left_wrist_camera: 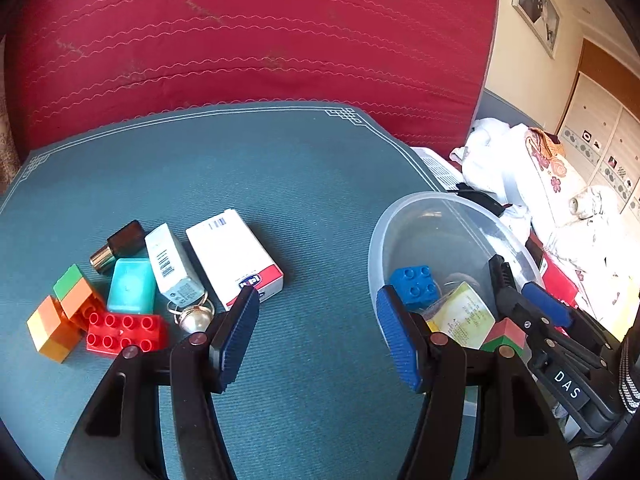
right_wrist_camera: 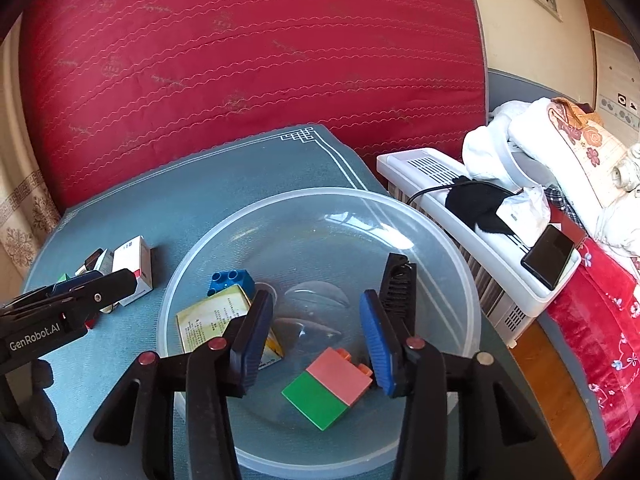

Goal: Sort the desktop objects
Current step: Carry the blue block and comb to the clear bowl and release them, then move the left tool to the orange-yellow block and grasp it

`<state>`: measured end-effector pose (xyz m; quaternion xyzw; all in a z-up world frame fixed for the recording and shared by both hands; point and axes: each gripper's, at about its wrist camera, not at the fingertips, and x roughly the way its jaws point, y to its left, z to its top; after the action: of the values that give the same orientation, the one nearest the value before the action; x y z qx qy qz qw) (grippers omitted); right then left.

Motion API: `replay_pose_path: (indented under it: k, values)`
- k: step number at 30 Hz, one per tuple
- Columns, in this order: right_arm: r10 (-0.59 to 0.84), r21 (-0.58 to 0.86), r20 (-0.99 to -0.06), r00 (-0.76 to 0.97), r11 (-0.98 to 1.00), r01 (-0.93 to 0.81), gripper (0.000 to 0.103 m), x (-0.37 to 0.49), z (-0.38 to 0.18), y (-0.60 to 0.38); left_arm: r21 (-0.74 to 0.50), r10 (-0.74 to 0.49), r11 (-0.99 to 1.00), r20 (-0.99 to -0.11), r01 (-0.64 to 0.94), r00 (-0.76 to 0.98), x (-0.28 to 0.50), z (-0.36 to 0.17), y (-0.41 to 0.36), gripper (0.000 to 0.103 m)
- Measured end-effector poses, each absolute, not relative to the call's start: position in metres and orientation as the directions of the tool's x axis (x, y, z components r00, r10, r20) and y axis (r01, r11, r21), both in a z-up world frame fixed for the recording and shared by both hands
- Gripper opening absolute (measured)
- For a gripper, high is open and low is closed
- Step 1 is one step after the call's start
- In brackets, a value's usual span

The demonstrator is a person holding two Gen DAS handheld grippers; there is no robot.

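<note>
A clear plastic bowl (right_wrist_camera: 200, 240) stands on the teal mat (left_wrist_camera: 300, 184). Inside lie a blue brick (right_wrist_camera: 232, 282), a yellow-green packet (right_wrist_camera: 212, 316) and a green-and-pink block (right_wrist_camera: 328, 388). My right gripper (right_wrist_camera: 316, 298) hangs open over the bowl, the block resting loose on the bottom below its fingers. My left gripper (left_wrist_camera: 316, 296) is open above bare mat with nothing between its pads. Left of it are a white box (left_wrist_camera: 236, 256), a barcoded slim box (left_wrist_camera: 172, 264), a teal case (left_wrist_camera: 132, 288), a red brick (left_wrist_camera: 124, 332), two orange-based blocks (left_wrist_camera: 76, 292) and a brown bottle (left_wrist_camera: 120, 244).
A red quilted cushion (left_wrist_camera: 248, 36) rises behind the mat. To the right of the bowl a white slatted unit (right_wrist_camera: 440, 172) carries a black cloth (right_wrist_camera: 476, 204) and a phone (right_wrist_camera: 550, 256). Bedding (right_wrist_camera: 560, 140) is piled beyond it. A pearl ornament (left_wrist_camera: 196, 318) lies by the red brick.
</note>
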<state>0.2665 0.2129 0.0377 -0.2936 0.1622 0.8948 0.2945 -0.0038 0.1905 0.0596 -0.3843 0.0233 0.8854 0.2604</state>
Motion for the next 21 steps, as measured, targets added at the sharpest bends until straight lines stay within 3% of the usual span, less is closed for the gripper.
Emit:
replay_pose_path:
  k: [10, 21]
  values:
    - [0.426, 0.132, -0.616, -0.663, -0.774, -0.620, 0.051, 0.262, 0.042, 0.199, -0.168, 0.438, -0.871, -0.689, -0.461, -0.577, 0.000, 0.060, 0.163, 0.065]
    - [0.404, 0.129, -0.618, -0.674, -0.794, -0.594, 0.060, 0.246, 0.047, 0.176, -0.181, 0.427, -0.884, -0.686, -0.430, -0.589, -0.001, 0.061, 0.135, 0.065]
